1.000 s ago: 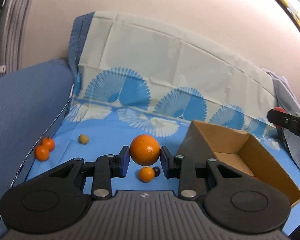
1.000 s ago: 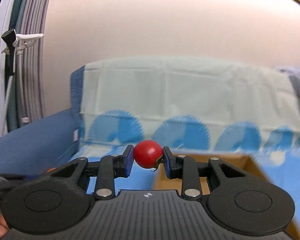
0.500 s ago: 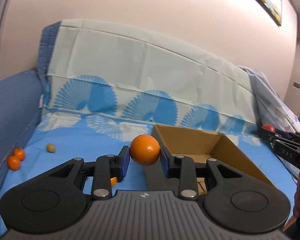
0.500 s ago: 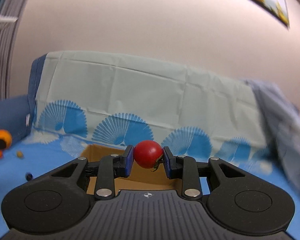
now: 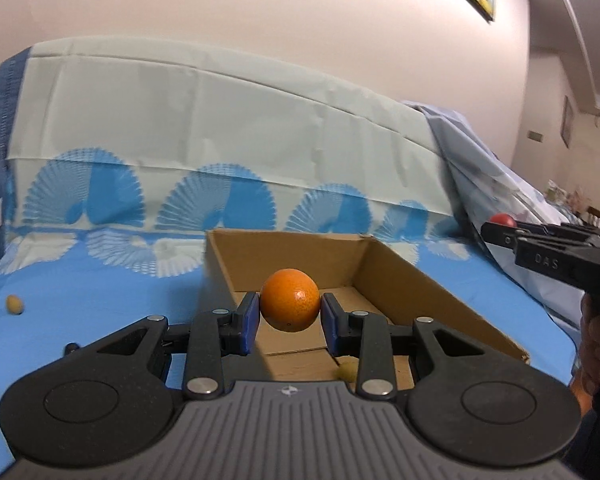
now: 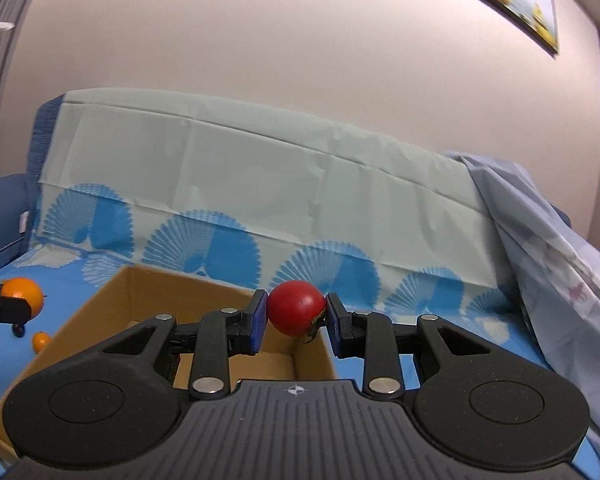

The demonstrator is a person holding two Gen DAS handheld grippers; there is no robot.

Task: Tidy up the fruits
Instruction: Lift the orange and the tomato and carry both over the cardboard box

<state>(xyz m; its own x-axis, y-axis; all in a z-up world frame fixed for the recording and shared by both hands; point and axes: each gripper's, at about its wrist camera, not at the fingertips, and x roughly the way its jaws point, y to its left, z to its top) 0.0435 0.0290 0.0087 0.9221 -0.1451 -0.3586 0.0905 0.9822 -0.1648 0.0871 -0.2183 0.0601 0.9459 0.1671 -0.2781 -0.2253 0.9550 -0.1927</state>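
Left gripper (image 5: 289, 316) clamps a firm orange (image 5: 289, 299) across its middle, box (image 5: 400, 276) at 12 o'clock. Right gripper (image 6: 296, 317) pinches a soft, bruisable tomato (image 6: 296, 313) above the box.

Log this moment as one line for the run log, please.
left gripper: shut on orange | right gripper: shut on tomato | both above cardboard box | step: nothing released
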